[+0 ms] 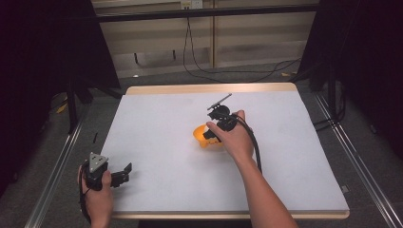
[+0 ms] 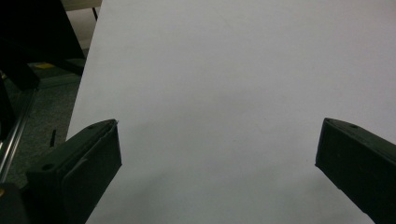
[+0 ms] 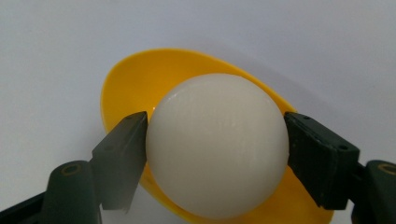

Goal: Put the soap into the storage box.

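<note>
Right gripper view is showing the right gripper [image 3: 215,154] with 2 jaws clamping a smooth white ball [image 3: 217,144] over the yellow bowl [image 3: 126,88], risking slip-out, while the left gripper [image 2: 219,154] is idling, jaws apart.

lab-style recording bay: white-topped wooden-edged table [image 1: 157,142], black curtains [image 1: 43,47] either side of table, metal floor rails [image 1: 57,166] beside table, black cables [image 1: 199,66] beyond table.

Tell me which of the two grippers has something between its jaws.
The right gripper: its jaws press both sides of a white ball over a yellow bowl. The left gripper stands open over bare white table.
</note>
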`<state>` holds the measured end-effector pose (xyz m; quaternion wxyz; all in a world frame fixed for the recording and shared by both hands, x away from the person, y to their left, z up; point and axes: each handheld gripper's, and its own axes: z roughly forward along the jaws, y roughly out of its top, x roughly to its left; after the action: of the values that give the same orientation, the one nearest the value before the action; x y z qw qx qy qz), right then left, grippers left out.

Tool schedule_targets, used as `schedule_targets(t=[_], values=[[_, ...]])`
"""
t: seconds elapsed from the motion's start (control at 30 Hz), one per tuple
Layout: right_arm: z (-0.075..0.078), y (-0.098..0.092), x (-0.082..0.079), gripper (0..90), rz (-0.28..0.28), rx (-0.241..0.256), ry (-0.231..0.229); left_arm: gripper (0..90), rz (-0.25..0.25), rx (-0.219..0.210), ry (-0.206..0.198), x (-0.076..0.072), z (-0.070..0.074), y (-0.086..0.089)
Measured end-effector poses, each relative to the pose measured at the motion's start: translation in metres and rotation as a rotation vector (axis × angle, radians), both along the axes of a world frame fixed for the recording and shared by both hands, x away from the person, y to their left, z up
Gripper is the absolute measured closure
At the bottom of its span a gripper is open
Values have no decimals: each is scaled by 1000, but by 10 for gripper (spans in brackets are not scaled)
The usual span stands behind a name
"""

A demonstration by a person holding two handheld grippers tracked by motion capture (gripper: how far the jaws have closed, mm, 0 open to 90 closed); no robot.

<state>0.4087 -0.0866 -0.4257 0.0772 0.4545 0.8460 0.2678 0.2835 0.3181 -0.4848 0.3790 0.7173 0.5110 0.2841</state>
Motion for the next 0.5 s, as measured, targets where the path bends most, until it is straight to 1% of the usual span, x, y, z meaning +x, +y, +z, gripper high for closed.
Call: schedule_targets(t=[0.03,0.07,0.1,0.13,0.17,0.23,0.3,0.37,0.4,0.43,0.5], values=[[0,-1,0,244,-3,1,2,0,-1,0,1,0,0,0],[0,-2,-1,246,-4,20,-8,0,-3,0,1,0,0,0],[2,-3,-1,245,-10,50,-12,0,-2,0,1,0,0,0],[4,-4,-2,243,-18,65,-18,0,-1,0,0,0,0,0],[6,-6,-2,232,-13,66,-25,0,-1,0,1,0,0,0],[9,-6,-4,213,-14,65,-18,0,-1,0,2,0,0,0],[10,-8,-6,170,-11,64,-29,0,-1,2,0,0,0,0],[12,-11,-8,163,-18,65,-50,0,-1,1,0,0,0,0],[13,-13,-9,161,-20,65,-46,0,-1,2,-1,0,0,0],[14,-15,-11,154,-22,78,-51,0,-1,5,-1,0,0,0],[15,-19,-14,146,-37,74,-65,0,0,4,-1,0,0,0]])
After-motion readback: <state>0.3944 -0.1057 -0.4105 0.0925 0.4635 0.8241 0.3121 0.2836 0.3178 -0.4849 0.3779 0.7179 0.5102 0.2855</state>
